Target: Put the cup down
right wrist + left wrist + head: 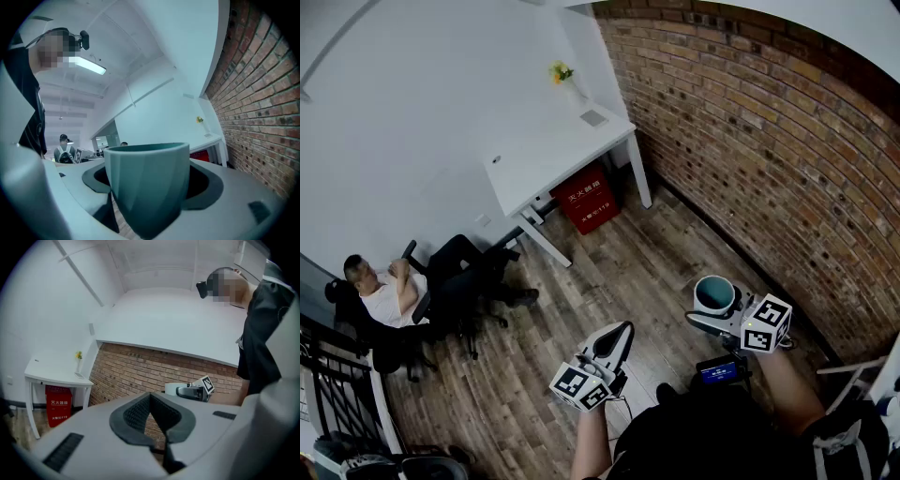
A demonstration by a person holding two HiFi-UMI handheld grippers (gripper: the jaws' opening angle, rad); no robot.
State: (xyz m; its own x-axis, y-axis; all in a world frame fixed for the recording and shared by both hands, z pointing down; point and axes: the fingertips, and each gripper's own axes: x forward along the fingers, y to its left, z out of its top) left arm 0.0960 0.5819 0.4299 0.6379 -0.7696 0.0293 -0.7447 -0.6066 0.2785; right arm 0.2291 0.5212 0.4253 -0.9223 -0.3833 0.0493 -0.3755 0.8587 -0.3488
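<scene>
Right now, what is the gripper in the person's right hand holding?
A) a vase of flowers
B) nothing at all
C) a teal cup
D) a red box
C: the teal cup stands upright between the jaws of the right gripper, which close on its sides and hold it in the air above the wooden floor.

**Black top, pale grey tools**

The person wears a black short-sleeved top (703, 436) and a small black camera (202, 288) at the head. The left gripper (619, 336) and right gripper (711, 311) have smooth, pale grey shells. Their fingers (136, 414) are lined with dark grey ribbed pads. Each gripper carries a white cube (579, 384) printed with black square markers. A small screen (718, 371) glows blue beside the right gripper's cube.
</scene>
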